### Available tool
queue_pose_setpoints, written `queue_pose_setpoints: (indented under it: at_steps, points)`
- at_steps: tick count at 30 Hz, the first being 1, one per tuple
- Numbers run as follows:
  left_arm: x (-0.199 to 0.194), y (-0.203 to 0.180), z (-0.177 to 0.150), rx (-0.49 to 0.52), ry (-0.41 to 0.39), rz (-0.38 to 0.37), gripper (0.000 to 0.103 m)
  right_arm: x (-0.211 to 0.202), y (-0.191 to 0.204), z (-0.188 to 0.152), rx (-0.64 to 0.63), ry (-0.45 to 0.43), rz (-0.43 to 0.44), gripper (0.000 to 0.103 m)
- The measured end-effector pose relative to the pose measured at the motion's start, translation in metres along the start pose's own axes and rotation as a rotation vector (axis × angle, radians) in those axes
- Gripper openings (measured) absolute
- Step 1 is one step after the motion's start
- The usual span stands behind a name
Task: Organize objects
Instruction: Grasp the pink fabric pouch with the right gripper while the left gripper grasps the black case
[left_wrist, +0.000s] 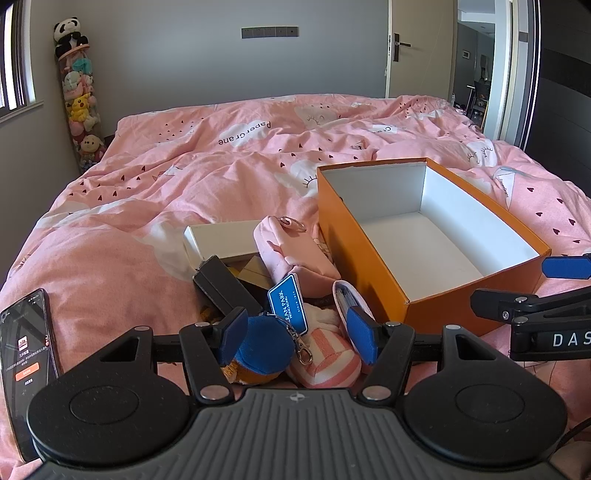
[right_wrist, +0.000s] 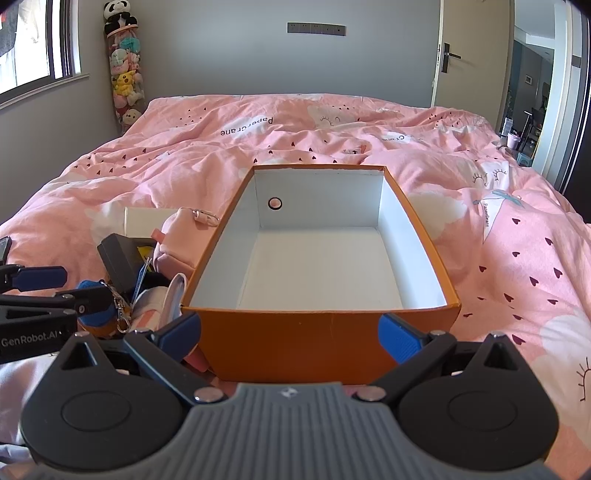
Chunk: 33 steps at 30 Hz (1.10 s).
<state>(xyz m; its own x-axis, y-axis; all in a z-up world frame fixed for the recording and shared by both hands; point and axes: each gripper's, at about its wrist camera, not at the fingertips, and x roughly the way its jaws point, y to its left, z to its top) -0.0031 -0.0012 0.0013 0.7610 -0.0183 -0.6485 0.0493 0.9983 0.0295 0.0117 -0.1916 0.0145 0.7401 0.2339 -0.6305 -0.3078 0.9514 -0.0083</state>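
On the pink bed, orange box empty at right, pile of small things just left of it, left gripper open over pile, right gripper open at box's near wall

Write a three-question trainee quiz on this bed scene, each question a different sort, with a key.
1. True or false: the orange box already holds some of the small items.
2. Multiple choice: the phone lies (A) inside the box, (B) on the bedding at the left edge of the left wrist view, (C) on top of the pink pouch.
3. Fill in: the left gripper stands open around a round ____ keychain toy.

Key:
1. False; only its white interior shows.
2. B
3. blue
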Motion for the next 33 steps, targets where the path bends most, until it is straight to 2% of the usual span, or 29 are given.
queue_pose_setpoints:
  at_steps: [11,14,18,26,29,33]
  points:
    - [0.000,0.001,0.000,0.001,0.005,-0.009,0.073,0.002,0.000,0.002,-0.007,0.009,0.007,0.102]
    - [-0.001,0.005,0.001,-0.002,0.005,-0.016,0.067,0.002,0.001,0.004,-0.018,0.009,0.026,0.101]
    - [-0.001,0.013,0.006,-0.016,0.020,-0.036,0.053,0.004,0.010,0.012,-0.071,0.008,0.075,0.083]
    - [0.007,0.038,0.022,-0.055,0.071,-0.100,0.030,0.019,0.034,0.037,-0.165,0.035,0.219,0.060]
    - [0.018,0.048,0.028,-0.087,0.093,-0.120,0.027,0.032,0.043,0.051,-0.187,0.058,0.259,0.056]
    - [0.035,0.062,0.039,-0.150,0.108,-0.106,0.026,0.051,0.058,0.069,-0.227,0.083,0.285,0.050]
